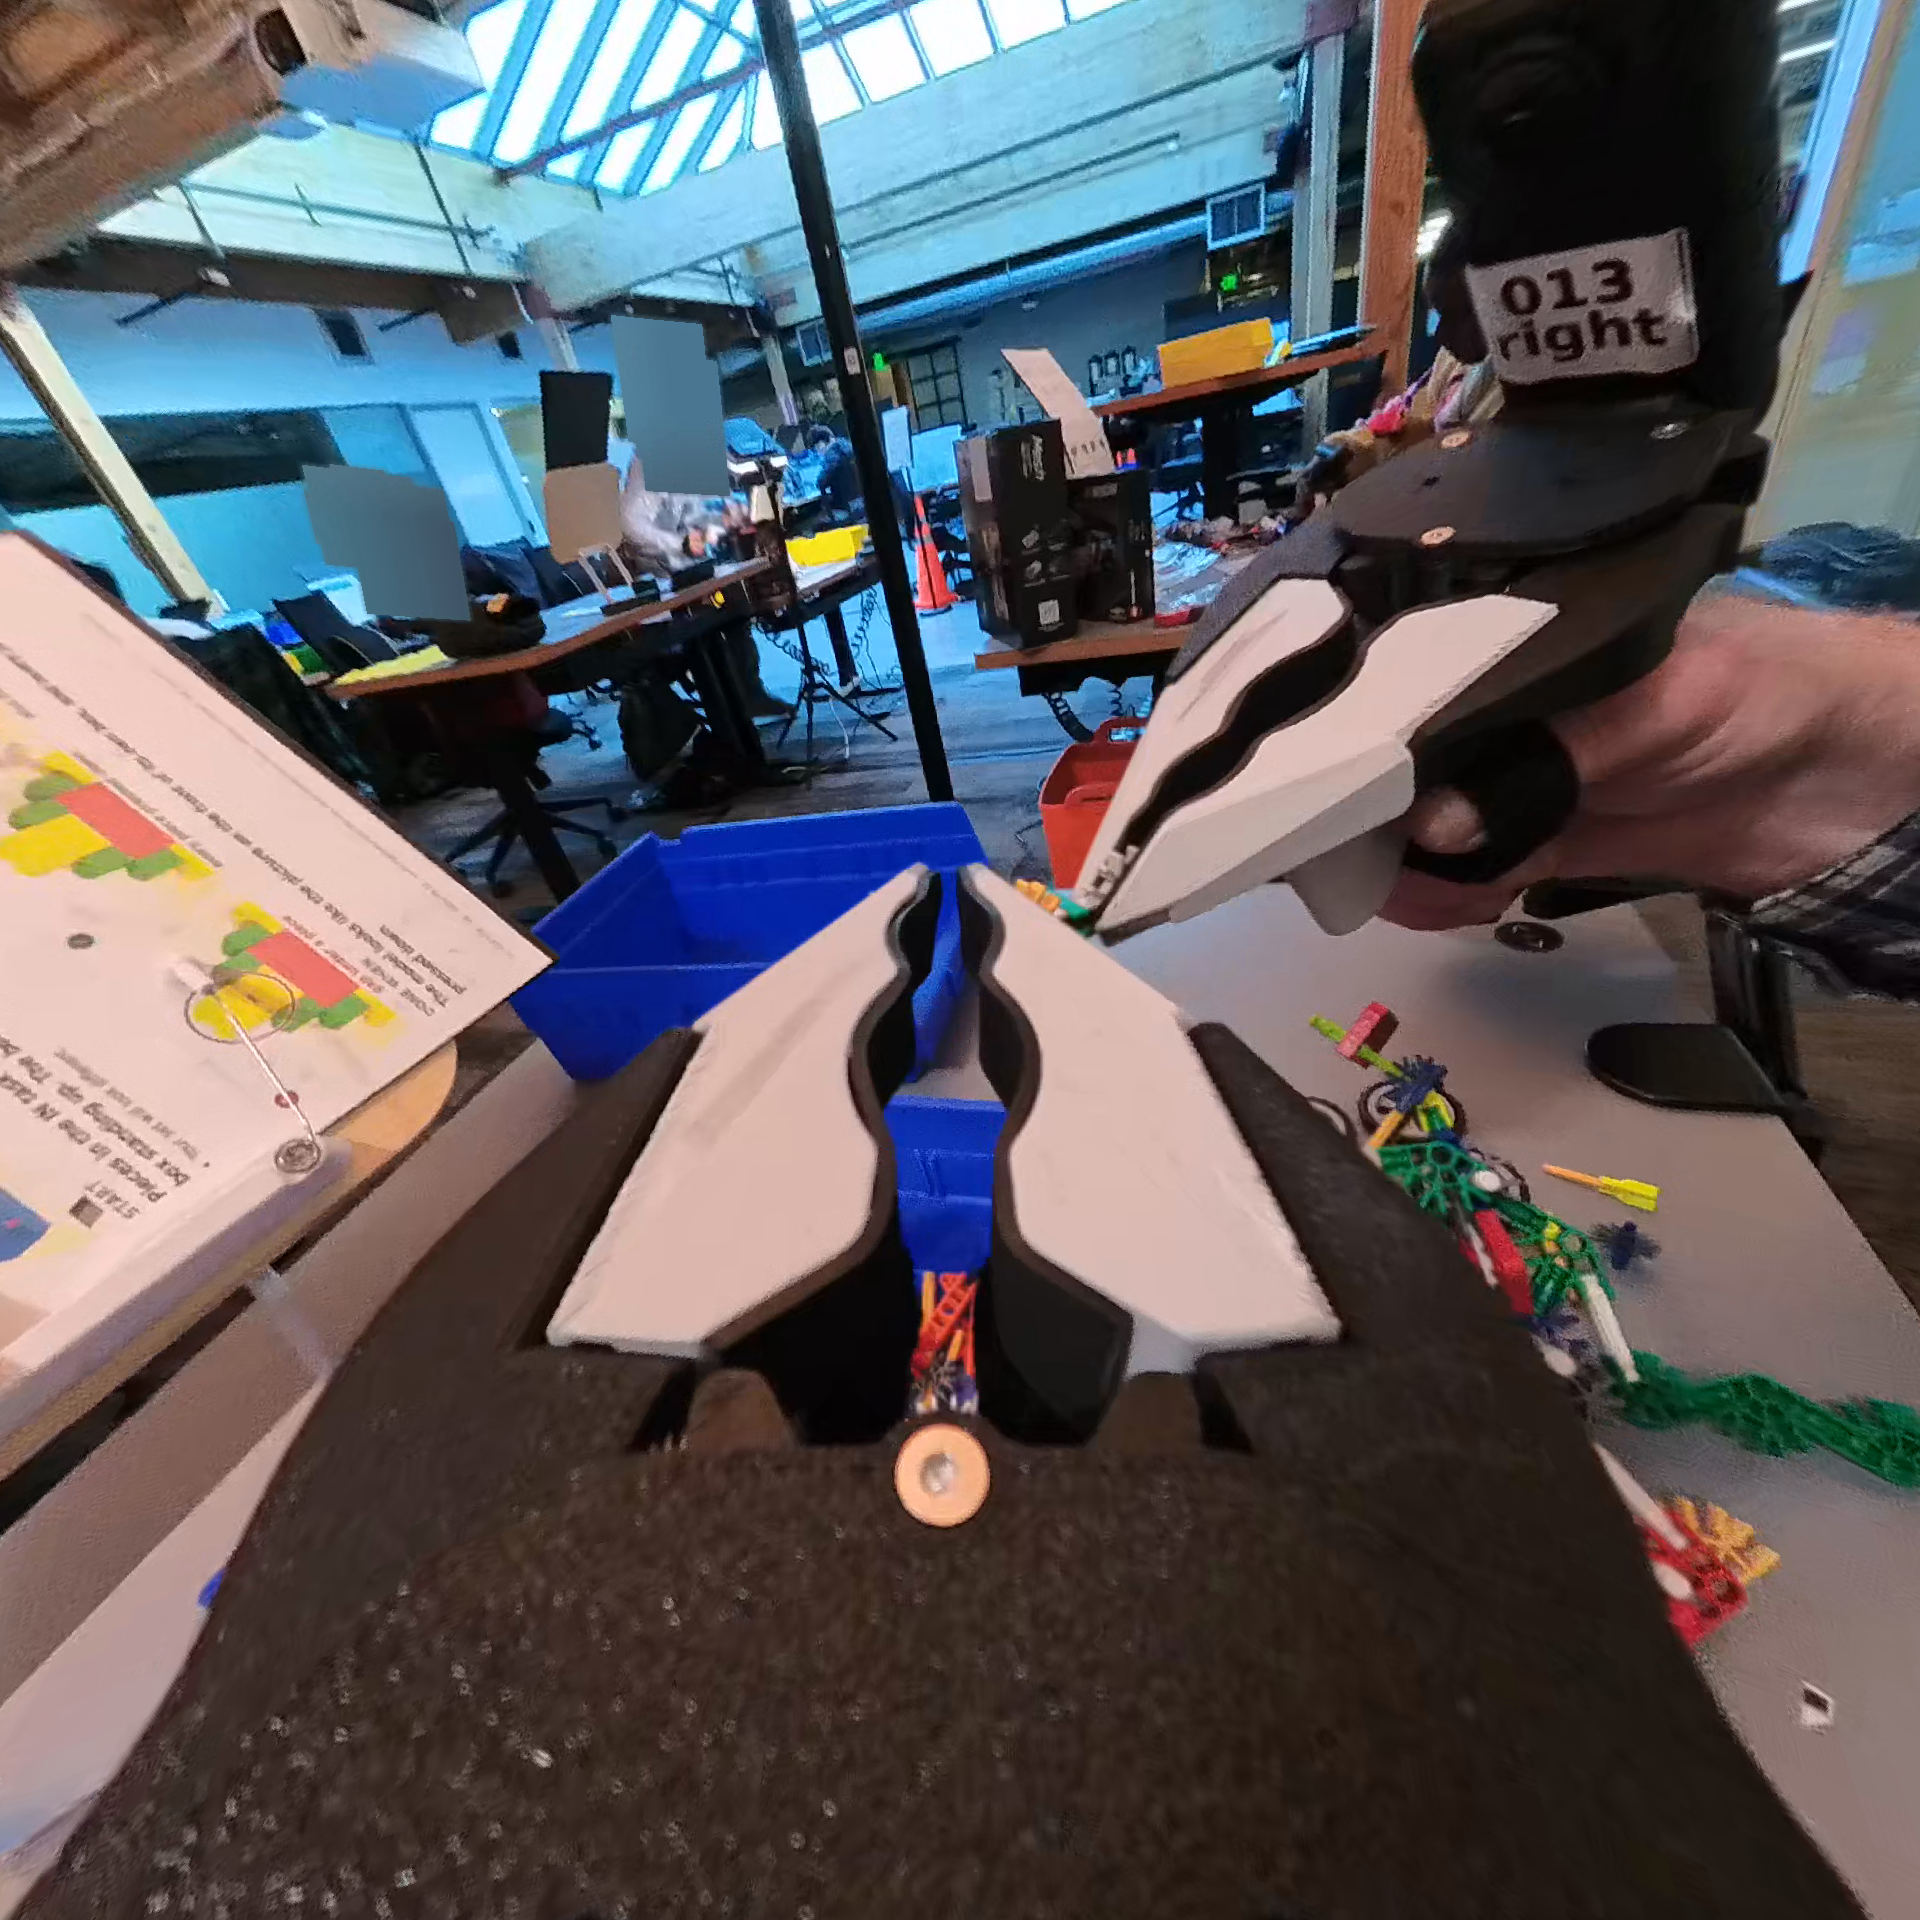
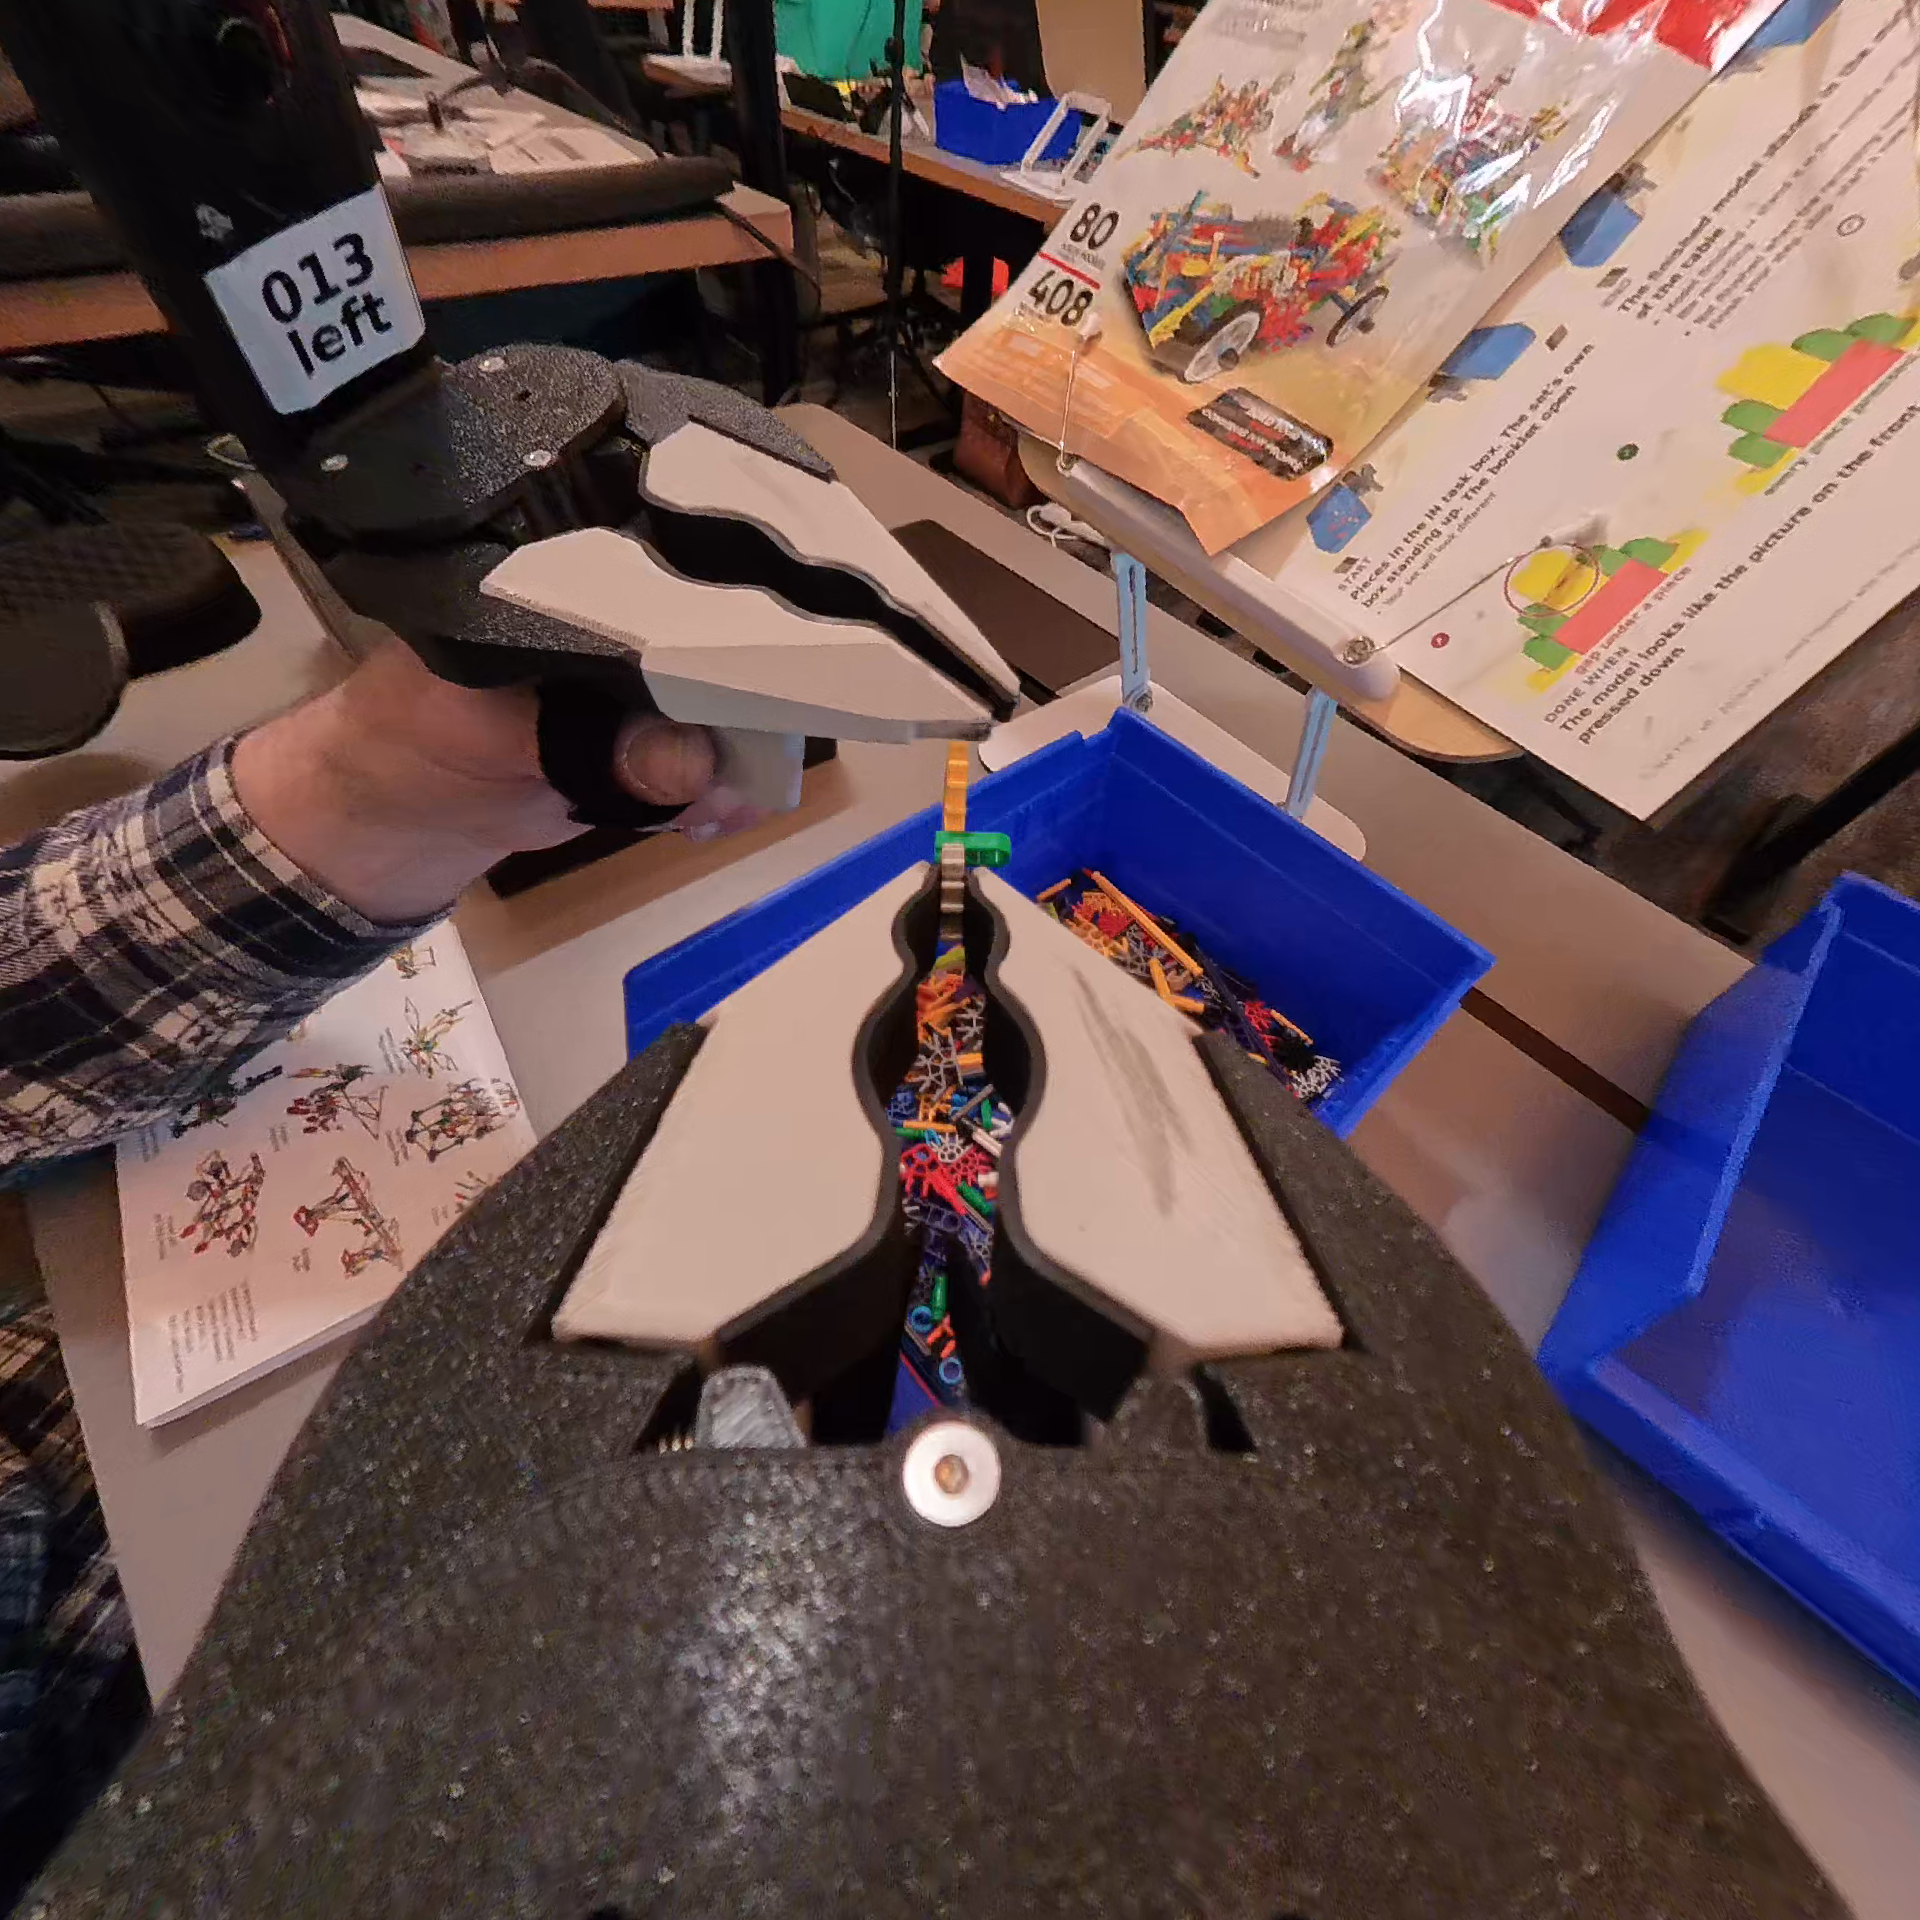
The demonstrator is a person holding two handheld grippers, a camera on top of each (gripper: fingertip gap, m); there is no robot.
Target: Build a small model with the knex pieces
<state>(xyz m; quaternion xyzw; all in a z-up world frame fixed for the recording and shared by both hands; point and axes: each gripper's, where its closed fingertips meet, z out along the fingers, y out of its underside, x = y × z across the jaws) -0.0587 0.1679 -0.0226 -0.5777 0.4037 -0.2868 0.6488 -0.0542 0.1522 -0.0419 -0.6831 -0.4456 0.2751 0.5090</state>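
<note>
Nearest us in the right wrist view, the right gripper (image 2: 951, 883) has its tips pinched on a small assembly of construction-toy pieces (image 2: 956, 831): a grey piece between the tips, a green connector above it and an orange piece standing upright on top. Just beyond, the left gripper (image 2: 997, 712) comes in from the left, its tips together at the top of that orange piece; we think they touch it, but we cannot tell whether they clamp it.

Only this view shows the blue bin (image 2: 1382, 935) below, full of mixed rods and connectors, and the open booklet (image 2: 312, 1164) on the table (image 2: 1507, 1122).

The left wrist view alone shows a built green-and-red model (image 1: 1507, 1226) lying on the table at the right, and farther back the clipped instruction sheet (image 1: 208, 883).
</note>
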